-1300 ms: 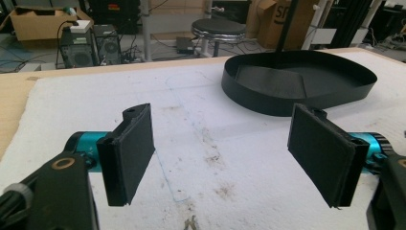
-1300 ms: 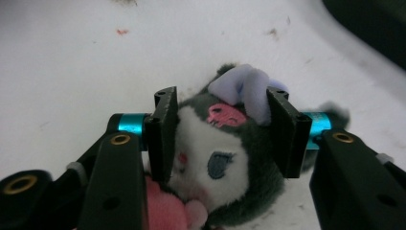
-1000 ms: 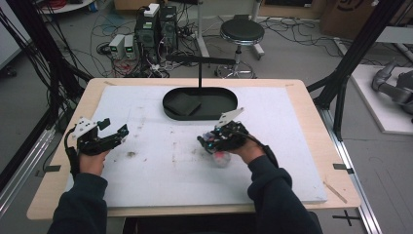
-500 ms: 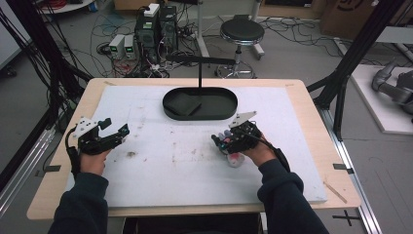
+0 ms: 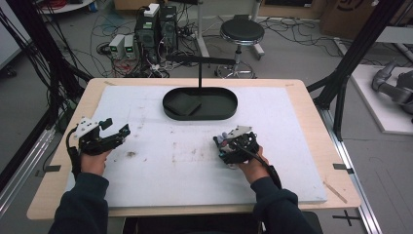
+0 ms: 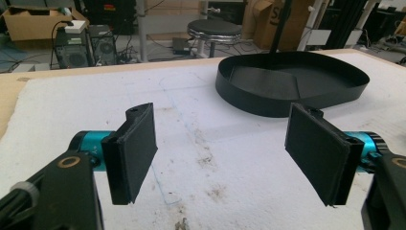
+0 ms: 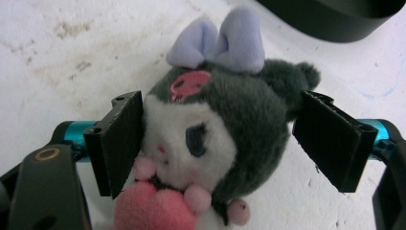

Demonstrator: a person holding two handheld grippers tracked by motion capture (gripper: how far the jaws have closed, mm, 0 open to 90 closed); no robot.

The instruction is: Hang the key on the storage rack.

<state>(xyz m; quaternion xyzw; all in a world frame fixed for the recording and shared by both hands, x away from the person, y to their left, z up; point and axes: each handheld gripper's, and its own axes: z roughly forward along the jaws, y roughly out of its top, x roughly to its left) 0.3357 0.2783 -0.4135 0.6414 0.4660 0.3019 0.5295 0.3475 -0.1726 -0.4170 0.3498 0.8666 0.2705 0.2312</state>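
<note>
White mat (image 5: 292,141) – stained, wooden table (image 5: 316,122) beneath, cables (image 5: 44,73) across floor.

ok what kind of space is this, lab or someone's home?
Looks like a lab or workshop: desktop computers and loose cables on the floor, black frame struts around the table.
</note>
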